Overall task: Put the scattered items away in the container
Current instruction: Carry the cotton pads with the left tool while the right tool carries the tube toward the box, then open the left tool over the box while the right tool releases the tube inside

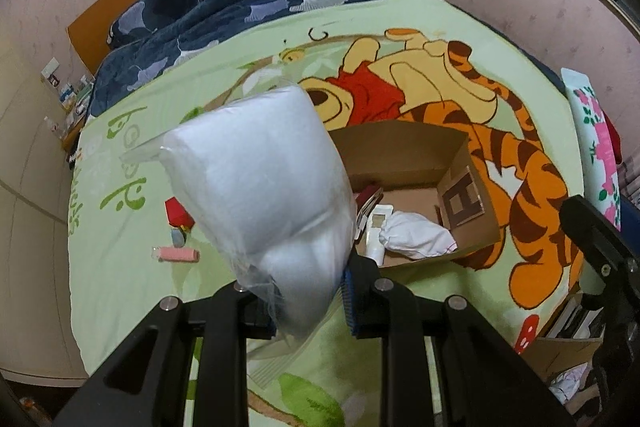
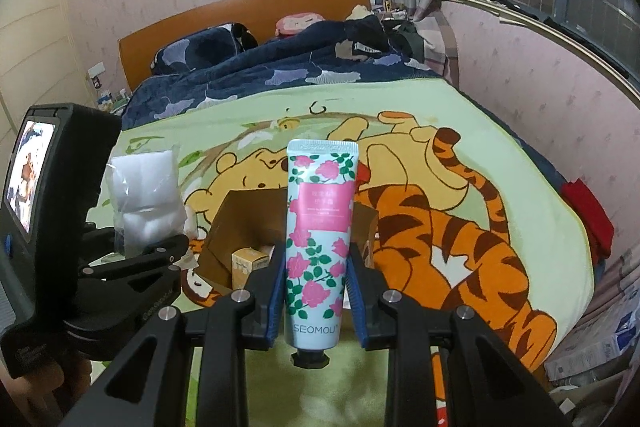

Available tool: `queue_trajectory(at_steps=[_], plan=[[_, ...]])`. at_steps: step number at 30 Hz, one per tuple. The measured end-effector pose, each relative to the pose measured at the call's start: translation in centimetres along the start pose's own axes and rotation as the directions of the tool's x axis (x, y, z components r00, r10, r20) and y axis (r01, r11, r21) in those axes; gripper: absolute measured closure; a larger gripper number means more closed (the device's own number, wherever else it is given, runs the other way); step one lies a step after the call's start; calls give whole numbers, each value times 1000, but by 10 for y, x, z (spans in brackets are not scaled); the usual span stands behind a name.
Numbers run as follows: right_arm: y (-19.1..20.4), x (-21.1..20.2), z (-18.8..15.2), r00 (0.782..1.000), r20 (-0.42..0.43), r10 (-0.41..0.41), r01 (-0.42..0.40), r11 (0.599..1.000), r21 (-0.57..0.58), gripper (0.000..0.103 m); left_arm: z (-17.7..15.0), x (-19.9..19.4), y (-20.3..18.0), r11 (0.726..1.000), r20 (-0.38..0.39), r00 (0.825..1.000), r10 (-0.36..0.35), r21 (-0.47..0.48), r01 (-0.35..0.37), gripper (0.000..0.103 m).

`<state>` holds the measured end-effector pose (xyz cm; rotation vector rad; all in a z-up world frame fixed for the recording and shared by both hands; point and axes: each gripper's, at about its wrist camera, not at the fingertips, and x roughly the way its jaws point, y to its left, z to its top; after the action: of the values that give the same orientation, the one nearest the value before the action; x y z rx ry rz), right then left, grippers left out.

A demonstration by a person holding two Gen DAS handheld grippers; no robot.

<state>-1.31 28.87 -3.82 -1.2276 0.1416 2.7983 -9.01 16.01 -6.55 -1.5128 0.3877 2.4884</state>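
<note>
My left gripper [image 1: 304,279] is shut on the lower end of a clear bag of white padding [image 1: 264,179], held up above the bed. Just right of the bag, an open cardboard box [image 1: 420,155] sits on the cartoon blanket, holding a white cloth [image 1: 416,233], a white bottle [image 1: 374,231] and a dark red item [image 1: 368,197]. My right gripper [image 2: 316,255] is shut on a floral hand cream tube [image 2: 320,219], cap toward me, in front of the box [image 2: 240,219]. A small yellow carton [image 2: 250,263] shows inside the box. The left gripper [image 2: 132,259] and its bag [image 2: 146,195] appear at the left.
On the blanket left of the box lie a red item [image 1: 178,213], a small grey-blue item [image 1: 178,237] and a pink roll [image 1: 176,254]. A dark blue quilt [image 1: 208,15] covers the far half of the bed. A red cloth [image 2: 588,211] hangs at the bed's right edge.
</note>
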Motion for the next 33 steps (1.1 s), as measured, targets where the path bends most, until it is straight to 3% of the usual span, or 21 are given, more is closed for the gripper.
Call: queue_trajectory(at_steps=[11, 33], plan=[[-8, 35, 4, 998, -62, 0, 1, 1000, 21, 75, 4, 44, -7, 1000, -99, 995, -11, 23, 13, 79], [-1, 95, 7, 988, -155, 5, -7, 1000, -9, 75, 24, 100, -19, 998, -174, 985, 1, 66, 10, 79]])
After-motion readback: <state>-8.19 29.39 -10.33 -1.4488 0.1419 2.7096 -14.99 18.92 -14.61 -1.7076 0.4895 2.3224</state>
